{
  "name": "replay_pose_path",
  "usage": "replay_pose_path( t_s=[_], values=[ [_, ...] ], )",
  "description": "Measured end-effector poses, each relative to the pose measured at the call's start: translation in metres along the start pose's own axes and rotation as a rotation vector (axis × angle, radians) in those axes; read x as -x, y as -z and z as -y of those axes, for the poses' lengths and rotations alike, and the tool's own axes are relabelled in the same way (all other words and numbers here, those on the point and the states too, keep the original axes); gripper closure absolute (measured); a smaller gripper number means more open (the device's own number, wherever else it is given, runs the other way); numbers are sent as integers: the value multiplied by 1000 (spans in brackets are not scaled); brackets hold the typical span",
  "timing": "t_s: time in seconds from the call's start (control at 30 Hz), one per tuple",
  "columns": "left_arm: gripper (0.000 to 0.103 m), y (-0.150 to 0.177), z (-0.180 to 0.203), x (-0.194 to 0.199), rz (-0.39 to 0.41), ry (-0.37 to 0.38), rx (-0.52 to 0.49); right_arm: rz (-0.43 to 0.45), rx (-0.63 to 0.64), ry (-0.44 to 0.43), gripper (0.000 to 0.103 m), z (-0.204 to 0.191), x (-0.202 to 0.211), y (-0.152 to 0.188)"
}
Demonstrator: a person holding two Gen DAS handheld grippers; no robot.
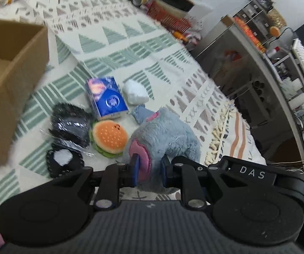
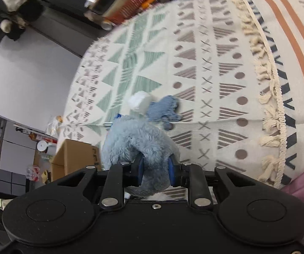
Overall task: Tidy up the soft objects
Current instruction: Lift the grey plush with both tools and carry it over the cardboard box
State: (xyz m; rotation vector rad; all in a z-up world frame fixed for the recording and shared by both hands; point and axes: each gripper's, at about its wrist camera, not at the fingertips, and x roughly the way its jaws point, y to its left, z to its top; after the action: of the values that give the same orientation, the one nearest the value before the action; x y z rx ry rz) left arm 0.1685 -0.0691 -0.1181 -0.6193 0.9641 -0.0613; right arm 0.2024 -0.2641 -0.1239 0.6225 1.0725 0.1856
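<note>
Both claws gripped the grey-blue plush toy [image 1: 164,135] — the left claw [image 1: 149,167] pinched its pink-lined ear, the right claw [image 2: 155,167] squeezed a furry limb. It lay on the patterned cloth [image 1: 130,48] near the tasselled edge, beside a plush burger [image 1: 109,136], a blue tissue pack [image 1: 106,98] and a cardboard box [image 1: 14,80].

Both grippers are clamped on the grey plush elephant [image 1: 164,135]. The left gripper [image 1: 149,169] pinches its pink-lined part between the blue pads, and the right gripper [image 2: 156,168] squeezes a furry grey limb of it.
</note>
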Motion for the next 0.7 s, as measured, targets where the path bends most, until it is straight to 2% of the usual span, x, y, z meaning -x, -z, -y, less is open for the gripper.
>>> replay_pose_path(
  t_s=[0.3,0.47,0.7],
  values=[
    [84,-11,-10,53,77,97,-22,156,25,-84,80,-34,37,29],
    [84,-17,-20,80,119,132,-36,201,61,-119,81,-56,48,40],
    [84,-31,-46,109,174,175,5,224,143,-145,81,-97,51,48]
  ],
)
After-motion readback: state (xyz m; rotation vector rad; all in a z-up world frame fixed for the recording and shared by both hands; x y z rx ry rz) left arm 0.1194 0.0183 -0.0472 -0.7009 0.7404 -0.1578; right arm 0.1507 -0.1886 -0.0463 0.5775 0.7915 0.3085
